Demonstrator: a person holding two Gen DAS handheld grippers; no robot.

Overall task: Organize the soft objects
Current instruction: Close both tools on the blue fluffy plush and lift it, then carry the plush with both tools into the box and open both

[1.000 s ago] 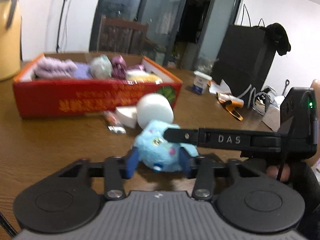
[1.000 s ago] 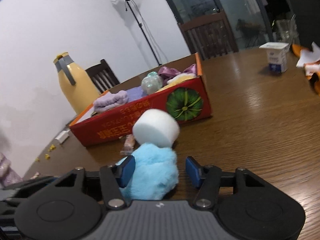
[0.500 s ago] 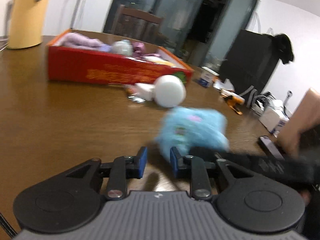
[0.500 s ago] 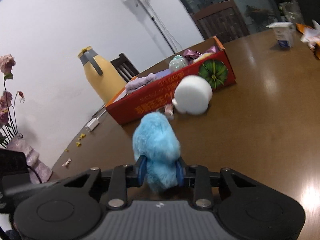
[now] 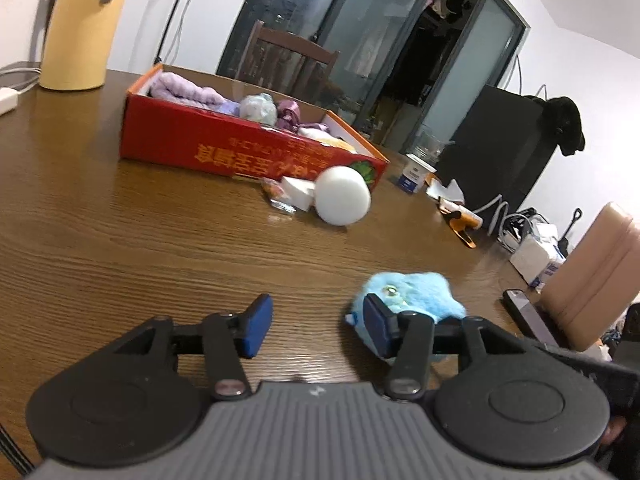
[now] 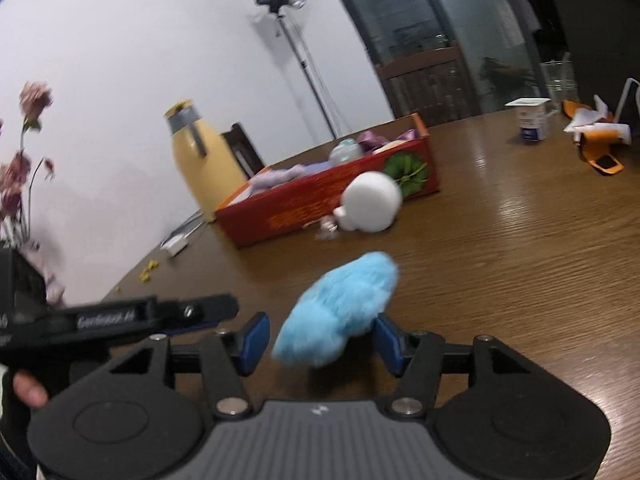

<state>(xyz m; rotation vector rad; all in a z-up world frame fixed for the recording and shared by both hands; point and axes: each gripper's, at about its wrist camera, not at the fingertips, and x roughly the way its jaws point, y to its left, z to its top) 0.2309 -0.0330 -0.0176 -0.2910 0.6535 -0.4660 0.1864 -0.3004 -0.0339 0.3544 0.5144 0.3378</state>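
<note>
A fluffy blue plush toy [image 6: 340,312] lies between the fingers of my right gripper [image 6: 320,338], whose jaws stand wide apart around it. In the left wrist view the same toy [image 5: 412,296] sits just right of my left gripper [image 5: 316,326], which is open and empty. A red cardboard box [image 5: 240,148] with several soft items stands farther back on the wooden table [image 5: 120,240]; it also shows in the right wrist view [image 6: 320,196]. A white foam cylinder [image 5: 342,196] lies in front of the box, also seen in the right wrist view [image 6: 372,202].
A yellow thermos jug [image 5: 80,28] stands at the back left. A small white carton [image 5: 414,170], orange clips and papers [image 5: 456,210], a phone [image 5: 524,312] and a tan bag [image 5: 596,276] are to the right. Pink flowers [image 6: 24,160] stand at the left.
My right gripper, shut on the blue plush half a second ago, has opened around it. My left gripper has also opened, and both have drawn back from the box.
</note>
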